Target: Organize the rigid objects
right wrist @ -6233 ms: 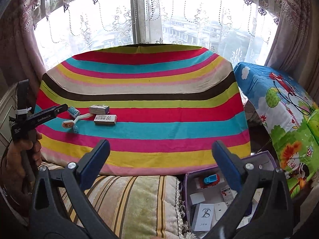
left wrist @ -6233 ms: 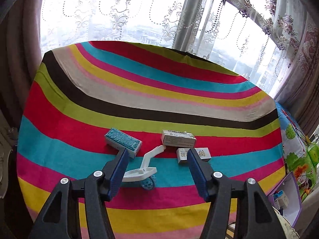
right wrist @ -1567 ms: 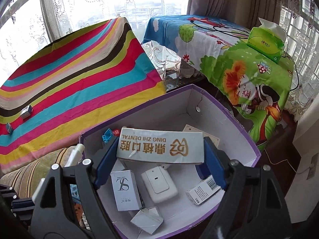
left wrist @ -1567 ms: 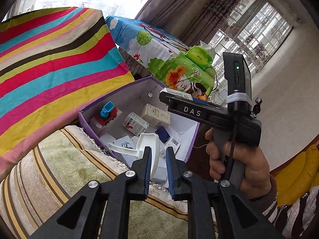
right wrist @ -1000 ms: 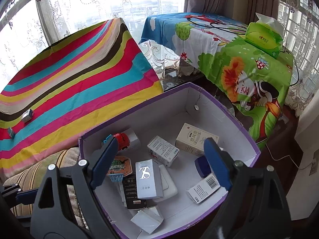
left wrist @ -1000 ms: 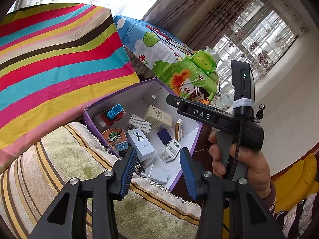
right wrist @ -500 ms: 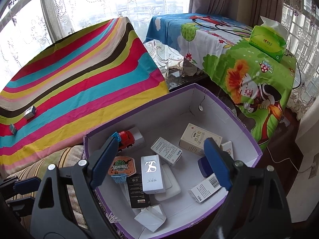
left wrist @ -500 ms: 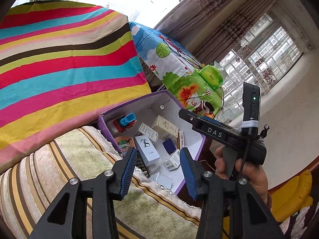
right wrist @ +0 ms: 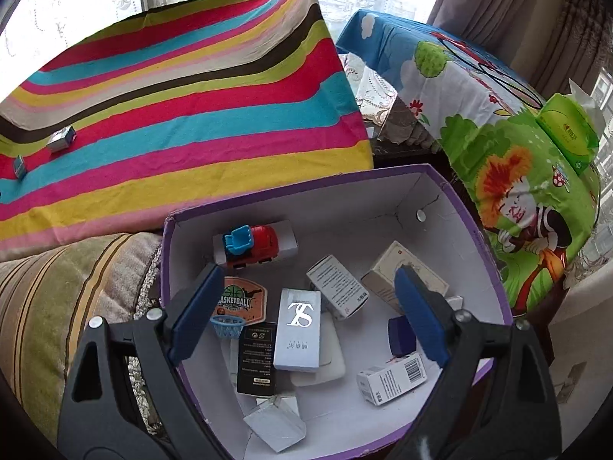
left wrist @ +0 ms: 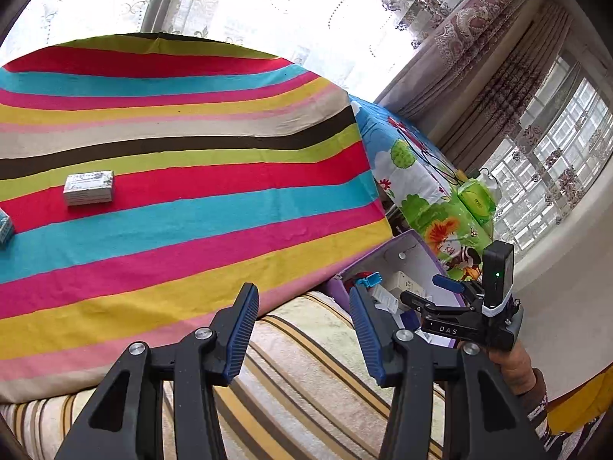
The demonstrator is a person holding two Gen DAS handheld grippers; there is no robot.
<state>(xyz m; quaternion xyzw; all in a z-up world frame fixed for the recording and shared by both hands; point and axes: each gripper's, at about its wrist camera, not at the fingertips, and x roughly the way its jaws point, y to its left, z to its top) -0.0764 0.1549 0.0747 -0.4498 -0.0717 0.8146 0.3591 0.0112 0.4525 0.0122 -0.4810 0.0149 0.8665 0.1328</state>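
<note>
Nearby, left claw point(left wrist: 304, 324) opening, empty, over striped cushion point(left wrist: 306, 375), right claw point(right wrist: 306, 308) released above cluttered purple box point(right wrist: 494, 264)

Striped cloth point(left wrist: 199, 207) mostly bare; purple box point(right wrist: 498, 280) floor crowded w/ cartons.

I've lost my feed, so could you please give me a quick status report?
Left gripper empty, jaws opening. Right gripper open, empty, over the purple box. Two small boxes left on the striped cloth. Nothing in the way.
</note>
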